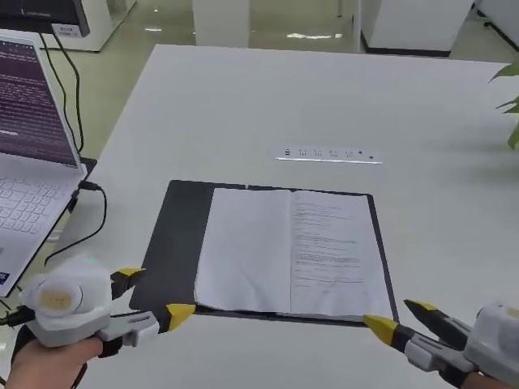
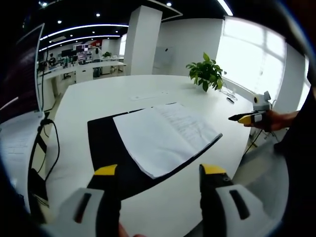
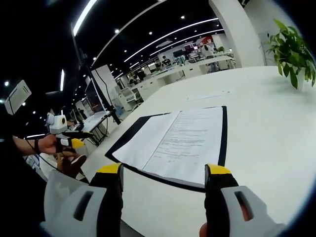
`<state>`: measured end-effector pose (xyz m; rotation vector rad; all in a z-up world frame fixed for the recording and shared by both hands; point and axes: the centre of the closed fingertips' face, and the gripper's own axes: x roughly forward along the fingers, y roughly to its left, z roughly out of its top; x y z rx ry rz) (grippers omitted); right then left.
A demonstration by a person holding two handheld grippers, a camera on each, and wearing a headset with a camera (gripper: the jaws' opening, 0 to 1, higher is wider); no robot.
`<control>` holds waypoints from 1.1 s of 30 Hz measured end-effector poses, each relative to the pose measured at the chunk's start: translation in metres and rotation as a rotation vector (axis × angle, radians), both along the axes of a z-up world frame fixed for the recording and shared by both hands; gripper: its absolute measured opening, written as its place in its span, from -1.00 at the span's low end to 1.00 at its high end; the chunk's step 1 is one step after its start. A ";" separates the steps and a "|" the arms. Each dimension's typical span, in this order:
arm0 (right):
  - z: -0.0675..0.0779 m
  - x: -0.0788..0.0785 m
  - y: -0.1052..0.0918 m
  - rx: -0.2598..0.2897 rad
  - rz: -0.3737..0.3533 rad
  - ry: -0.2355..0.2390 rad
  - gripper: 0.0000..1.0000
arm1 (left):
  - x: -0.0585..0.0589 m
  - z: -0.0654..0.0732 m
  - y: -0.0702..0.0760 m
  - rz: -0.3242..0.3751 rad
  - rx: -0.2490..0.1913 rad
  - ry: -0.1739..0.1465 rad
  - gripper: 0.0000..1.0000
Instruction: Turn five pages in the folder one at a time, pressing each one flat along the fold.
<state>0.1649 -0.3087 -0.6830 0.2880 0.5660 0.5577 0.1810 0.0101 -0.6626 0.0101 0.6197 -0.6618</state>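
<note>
Head view: both tools are parked at the near edge of the table [image 1: 243, 105], just short of the work. The left tool [image 1: 156, 293] is off the folder's near-left corner, jaws spread wide with nothing between them. The right tool [image 1: 397, 316] is off the near-right corner, also gaping and empty. Both gripper views agree: daylight between the yellow tips and no paper pinched.

The folder [image 1: 182, 243] lies open and flat mid-table, black cover down, with its spine running away from the person. The left page [image 1: 243, 251] is blank side up and the printed page [image 1: 332, 243] is on the right. The fold [image 1: 289, 251] between them is not touched by either tool. The near edge of the left page looks a bit wavy, so my read is that it wants a press along the fold.

Why one tool per side: likely the right one lifts the free edge of the printed page, and the left one receives it and flattens it. Wide jaws suit slipping over a thin sheet. I can't tell how many pages have been turned.

Further out, an open laptop [image 1: 24, 162] sits at the left, and its cable [image 1: 101, 219] loops beside the folder, clear of the cover. A socket strip [image 1: 328, 154] sits beyond the folder's far edge. A plant [image 1: 511, 97] is at the far right.
</note>
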 end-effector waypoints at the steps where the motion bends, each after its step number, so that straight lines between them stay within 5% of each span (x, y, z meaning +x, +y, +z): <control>1: 0.000 0.000 -0.001 0.001 -0.002 0.000 0.31 | 0.001 0.000 -0.006 -0.014 -0.005 0.002 0.29; 15: 0.001 -0.006 -0.016 0.002 -0.036 0.001 0.32 | 0.011 -0.004 -0.080 -0.181 -0.037 0.034 0.27; 28: 0.002 -0.008 -0.020 0.017 -0.044 0.004 0.35 | 0.042 0.005 -0.160 -0.318 -0.075 0.011 0.26; 33: -0.001 -0.013 -0.022 0.018 -0.045 0.010 0.37 | 0.048 0.000 -0.191 -0.379 -0.057 0.016 0.28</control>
